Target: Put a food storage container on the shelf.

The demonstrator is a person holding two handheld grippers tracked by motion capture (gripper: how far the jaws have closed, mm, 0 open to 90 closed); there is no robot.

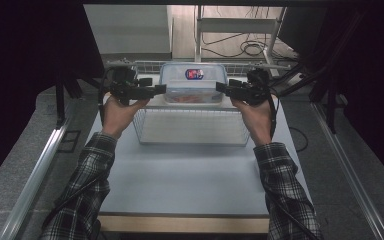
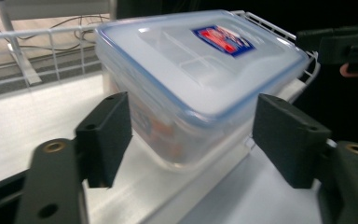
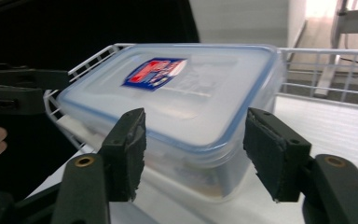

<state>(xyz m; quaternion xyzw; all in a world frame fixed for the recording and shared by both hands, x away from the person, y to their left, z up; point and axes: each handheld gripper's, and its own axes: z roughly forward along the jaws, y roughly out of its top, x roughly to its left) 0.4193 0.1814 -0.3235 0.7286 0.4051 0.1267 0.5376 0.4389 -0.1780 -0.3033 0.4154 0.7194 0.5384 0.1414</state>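
Observation:
A clear plastic box [image 1: 193, 82] with a blue-rimmed lid and a red and blue label stands at the far edge of a white wire basket [image 1: 190, 131]. My left gripper [image 1: 162, 89] is at the box's left end and my right gripper [image 1: 219, 87] at its right end. In the left gripper view the box [image 2: 200, 79] lies between and beyond the spread jaws of my left gripper [image 2: 196, 140], whose pads stand clear of its walls. The right gripper view shows the box [image 3: 186, 102] the same way in front of my right gripper [image 3: 198, 156]. Something orange shows through the box wall.
A low wire fence [image 1: 145, 65] runs behind the box along the far table edge. The grey table top [image 1: 190, 175] stretches toward me in front of the basket. Dark curtains flank both sides; cables and a metal frame [image 1: 240, 30] lie on the floor beyond.

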